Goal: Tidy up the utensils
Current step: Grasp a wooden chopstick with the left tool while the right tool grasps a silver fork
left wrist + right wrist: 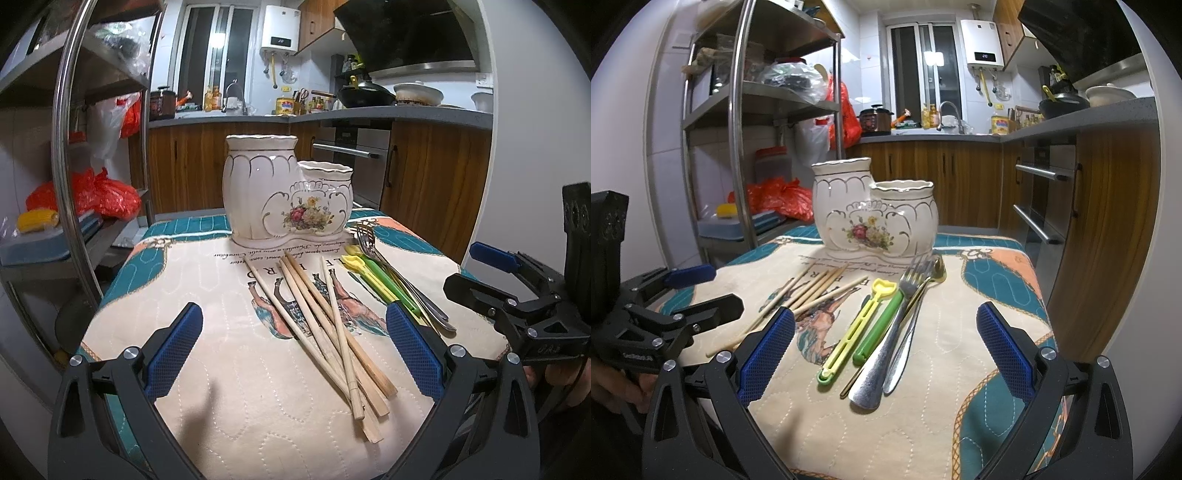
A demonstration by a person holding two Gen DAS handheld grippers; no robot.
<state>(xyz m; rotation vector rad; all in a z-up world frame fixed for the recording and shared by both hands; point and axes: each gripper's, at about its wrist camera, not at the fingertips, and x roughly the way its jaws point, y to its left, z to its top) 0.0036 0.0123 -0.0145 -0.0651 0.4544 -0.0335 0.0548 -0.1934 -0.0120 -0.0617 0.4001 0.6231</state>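
Left wrist: chopsticks (325, 321) between tool (295, 350) fingers

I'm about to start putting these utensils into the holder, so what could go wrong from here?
1. The chopsticks lie crossed in a loose pile, so closing the left gripper on one may drag or scatter the others.
2. The fork overlaps the other metal cutlery beside the green clip; the right gripper could lift two pieces together.
3. The ceramic holder stands free on a quilted cloth, so a hard knock on its rim might tip it.
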